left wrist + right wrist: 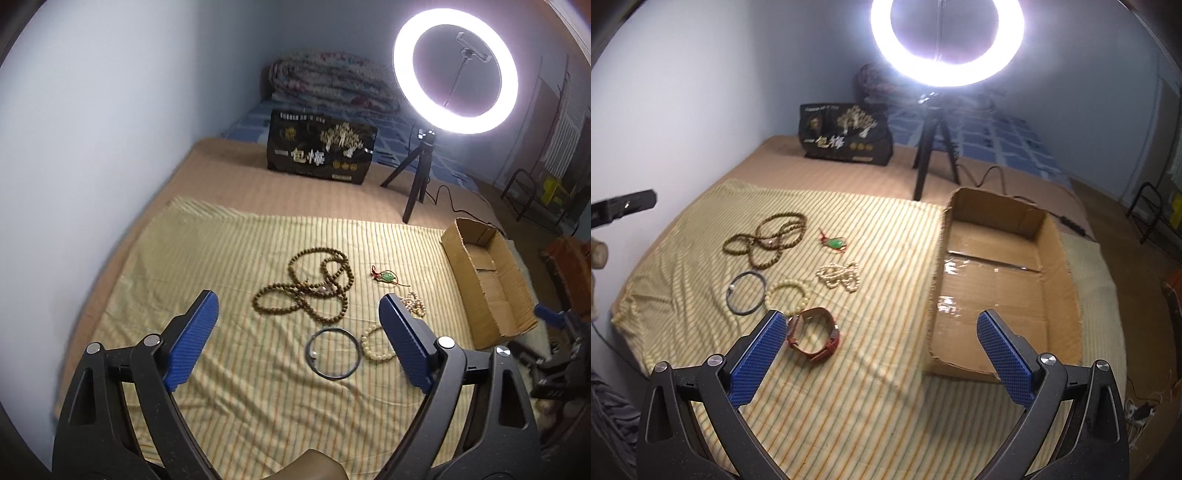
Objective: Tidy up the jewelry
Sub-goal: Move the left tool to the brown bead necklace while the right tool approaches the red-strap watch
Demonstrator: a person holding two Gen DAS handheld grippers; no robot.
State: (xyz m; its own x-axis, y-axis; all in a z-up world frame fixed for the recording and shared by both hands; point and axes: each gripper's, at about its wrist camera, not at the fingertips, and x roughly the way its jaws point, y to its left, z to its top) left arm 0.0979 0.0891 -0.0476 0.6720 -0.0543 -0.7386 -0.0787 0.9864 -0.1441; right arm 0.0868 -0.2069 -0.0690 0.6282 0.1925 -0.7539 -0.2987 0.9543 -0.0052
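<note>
Views: While the left wrist view cuts off the near end of the striped cloth [236, 369], the right wrist view shows a brown leather watch [812, 334] there, and the whole floor of the cardboard box [997, 295], taped and with nothing in it.
Only in left view: the right gripper's blue tip [550, 314] shows at the far right edge, beside the box [487, 284].
Jewelry: a long string of brown wooden beads [306, 291] lies looped in the middle of the cloth; a green pendant on red cord [388, 276] sits to its right; a pearl necklace [415, 302] is bunched up nearer the box; a dark bangle [334, 352] lies touching a cream bead bracelet [373, 343].
Left gripper [297, 341]: spread wide, nothing between its fingers, hovering above the bangle.
Right gripper [882, 350]: spread wide, nothing held, above the cloth between watch and box.
</note>
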